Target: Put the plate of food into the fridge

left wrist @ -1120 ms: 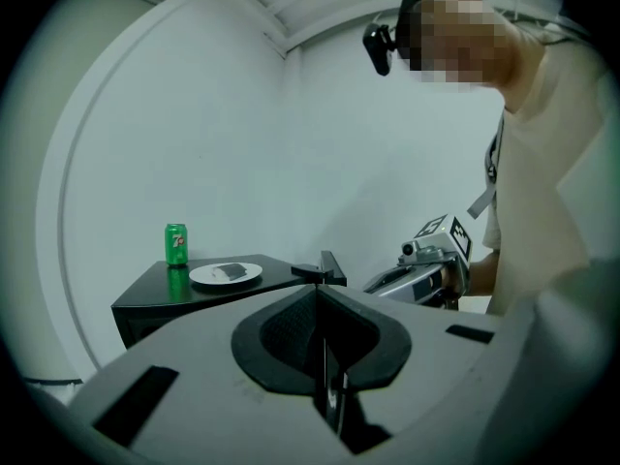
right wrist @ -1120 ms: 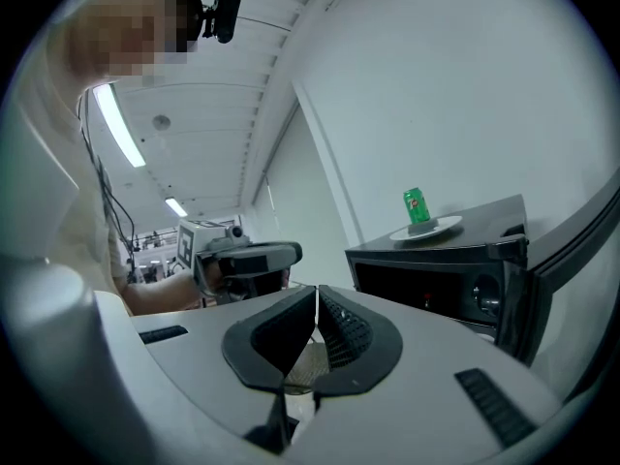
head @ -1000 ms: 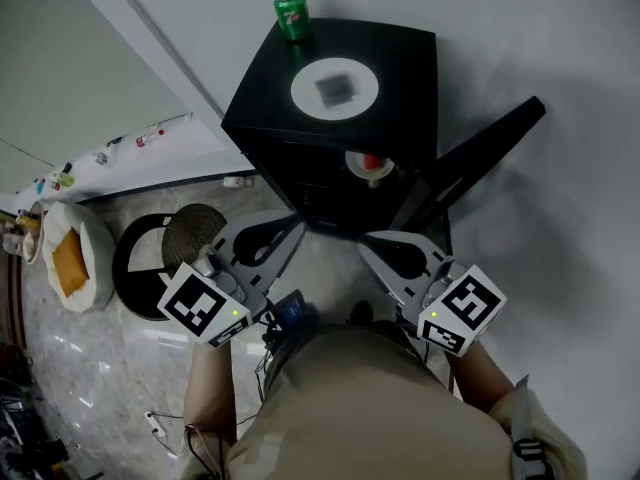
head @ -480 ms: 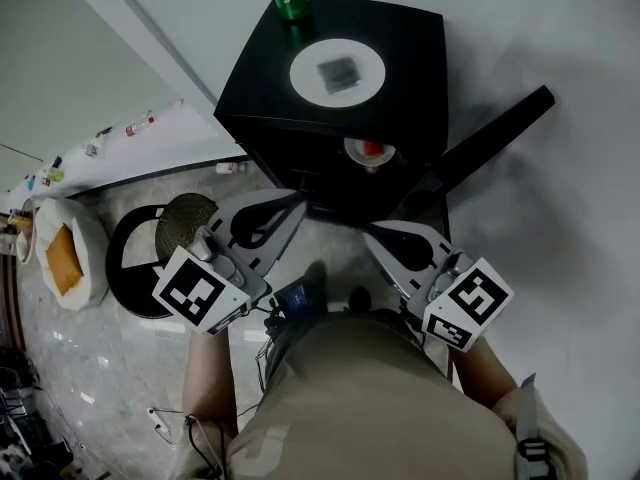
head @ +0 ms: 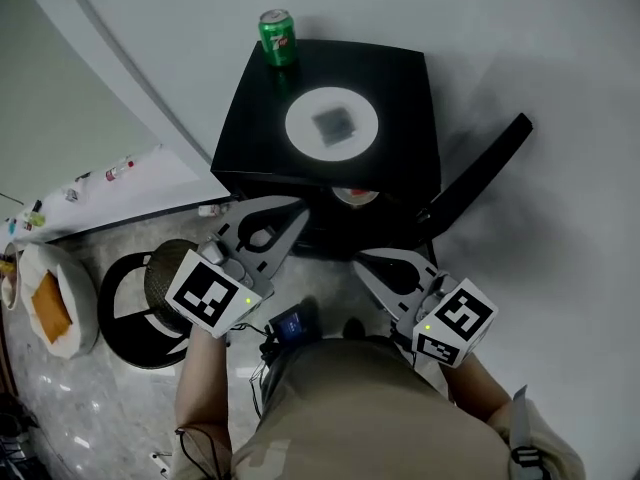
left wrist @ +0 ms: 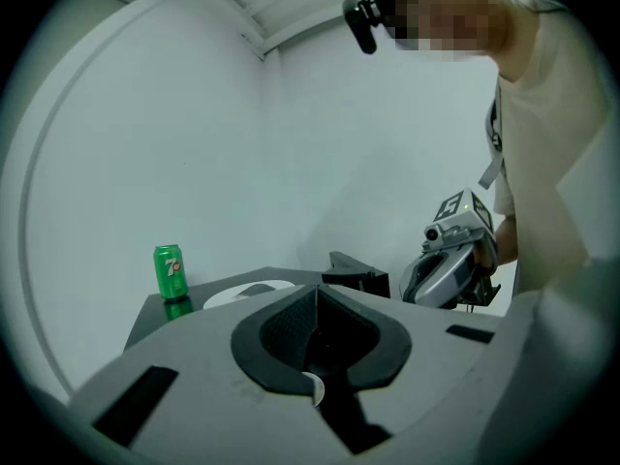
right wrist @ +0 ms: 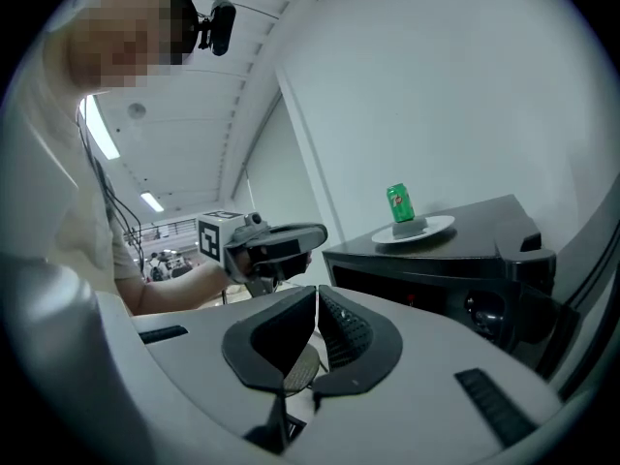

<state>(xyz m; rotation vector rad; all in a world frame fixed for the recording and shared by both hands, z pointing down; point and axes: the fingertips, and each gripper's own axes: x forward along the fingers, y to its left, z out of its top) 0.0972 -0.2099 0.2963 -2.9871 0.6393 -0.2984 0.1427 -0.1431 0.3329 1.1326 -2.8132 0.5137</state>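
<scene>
1. The round white plate [head: 297, 128] with a grey block of food [head: 335, 123] in its middle sits on top of the small black cube-shaped fridge [head: 405, 88], not inside it.
2. A green soda can [head: 277, 36] stands upright at the back left corner of the fridge top, just beside the plate but apart from it.
3. The black fridge door [head: 482, 171] is swung open to the right in the head view. A small pale dish with something red [head: 355, 195] shows on a shelf just inside the opening.
4. The left gripper [head: 300, 208] is held in front of the fridge, near its left front edge and below the plate. Its jaws are pressed together with nothing between them.
5. The right gripper [head: 358, 261] is held lower, in front of the open compartment. Its jaws also meet with nothing between them.
6. Neither gripper touches the plate, the can or the fridge.
7. On the pale marbled floor to the left stands a round black stool with a woven seat [head: 165, 278], and beyond it lies a white cushion with an orange patch [head: 48, 308].
</scene>
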